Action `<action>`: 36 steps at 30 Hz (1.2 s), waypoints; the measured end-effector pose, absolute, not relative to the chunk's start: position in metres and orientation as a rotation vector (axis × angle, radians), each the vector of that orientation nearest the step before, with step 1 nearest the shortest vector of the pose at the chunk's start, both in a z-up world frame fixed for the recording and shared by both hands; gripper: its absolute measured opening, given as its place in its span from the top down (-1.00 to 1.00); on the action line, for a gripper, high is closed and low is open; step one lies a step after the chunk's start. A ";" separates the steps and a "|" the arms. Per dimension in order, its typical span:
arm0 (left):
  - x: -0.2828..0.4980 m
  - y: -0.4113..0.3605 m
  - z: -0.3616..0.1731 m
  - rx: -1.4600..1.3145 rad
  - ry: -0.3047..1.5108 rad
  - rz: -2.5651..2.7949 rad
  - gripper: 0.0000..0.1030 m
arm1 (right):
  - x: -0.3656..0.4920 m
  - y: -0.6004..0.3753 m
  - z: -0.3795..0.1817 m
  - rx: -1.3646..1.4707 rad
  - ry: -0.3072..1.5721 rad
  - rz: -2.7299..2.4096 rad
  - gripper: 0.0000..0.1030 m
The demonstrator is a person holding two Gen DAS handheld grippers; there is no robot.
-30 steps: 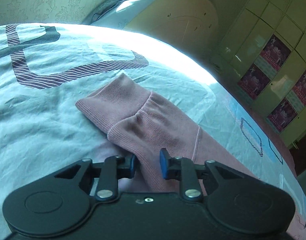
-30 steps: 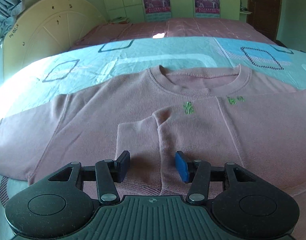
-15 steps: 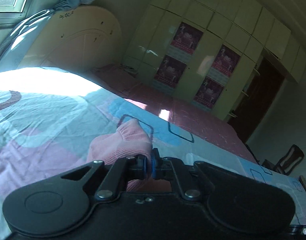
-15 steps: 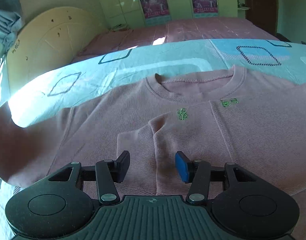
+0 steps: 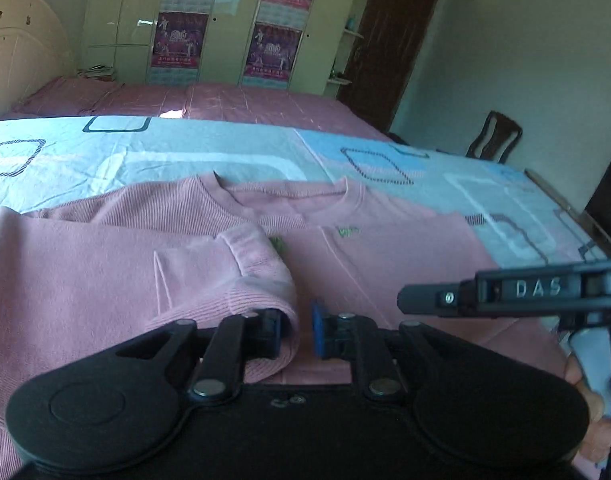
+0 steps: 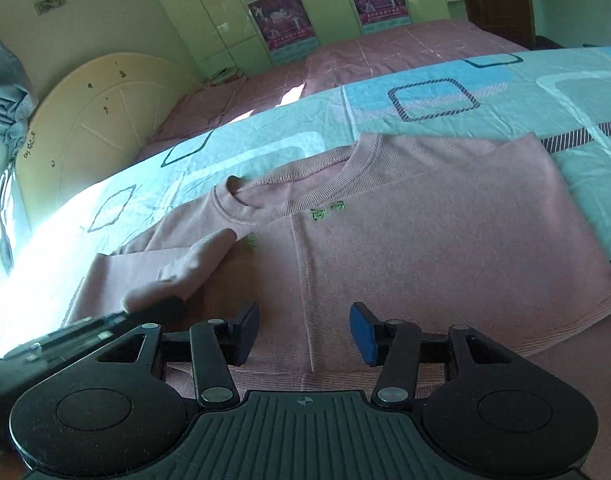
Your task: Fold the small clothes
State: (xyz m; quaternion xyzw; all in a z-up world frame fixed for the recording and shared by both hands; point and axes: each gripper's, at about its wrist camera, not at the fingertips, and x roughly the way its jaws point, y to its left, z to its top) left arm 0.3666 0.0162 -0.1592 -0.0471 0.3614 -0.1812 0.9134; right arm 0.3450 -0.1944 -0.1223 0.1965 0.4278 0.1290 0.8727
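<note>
Both grippers gape over the pink sweater [image 6: 445, 248]: left gripper [image 5: 296, 326] opening off the cuff [image 5: 265, 292], right gripper [image 6: 304, 330] empty.

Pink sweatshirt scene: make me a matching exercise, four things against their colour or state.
Things:
1. sweatshirt
2. sleeve cuff
3. right tongs
4. chest embroidery

States:
A. green
B. open, nothing between the pads
C. pink, lying flat on the bed sheet
D. laid across the chest, at the left tongs, whose jaws are opening

Pairs: 1-C, 2-D, 3-B, 4-A
</note>
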 end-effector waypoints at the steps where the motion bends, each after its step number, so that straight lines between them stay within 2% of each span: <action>1: 0.363 0.015 -0.161 -0.081 0.754 -0.373 0.37 | 0.345 -0.194 -0.123 0.423 0.900 0.282 0.03; 2: 0.359 0.015 -0.161 -0.064 0.756 -0.372 0.26 | 0.346 -0.194 -0.122 0.431 0.902 0.296 0.03; 4: 0.347 0.015 -0.158 -0.019 0.732 -0.355 -0.26 | 0.346 -0.188 -0.120 0.424 0.896 0.325 0.02; 5: 0.341 0.016 -0.155 0.002 0.717 -0.341 -0.31 | 0.346 -0.183 -0.119 0.413 0.892 0.341 -0.05; 6: 0.337 0.018 -0.151 0.022 0.707 -0.330 -0.32 | 0.346 -0.179 -0.118 0.400 0.885 0.354 -0.26; 8: 0.327 0.031 -0.146 0.037 0.704 -0.301 -0.32 | 0.342 -0.166 -0.112 0.363 0.860 0.392 -0.40; 17: 0.293 0.117 -0.152 -0.001 0.744 -0.001 -0.30 | 0.322 -0.083 -0.113 0.039 0.809 0.525 -0.39; 22: 0.293 0.132 -0.169 -0.003 0.774 0.069 -0.26 | 0.329 -0.054 -0.133 -0.122 0.776 0.476 -0.39; 23: 0.293 0.133 -0.171 -0.001 0.767 0.074 -0.27 | 0.332 -0.050 -0.136 -0.145 0.774 0.471 -0.23; 24: 0.294 0.133 -0.172 0.002 0.758 0.077 -0.28 | 0.335 -0.047 -0.138 -0.164 0.783 0.473 0.17; 28: 0.305 0.132 -0.173 0.019 0.739 0.098 -0.28 | 0.340 -0.053 -0.134 -0.135 0.774 0.488 0.65; 33: 0.320 0.139 -0.173 0.008 0.728 0.139 -0.24 | 0.350 -0.109 -0.097 0.155 0.733 0.431 0.69; 36: 0.325 0.140 -0.172 0.003 0.724 0.142 -0.12 | 0.354 -0.156 -0.088 0.288 0.724 0.339 0.69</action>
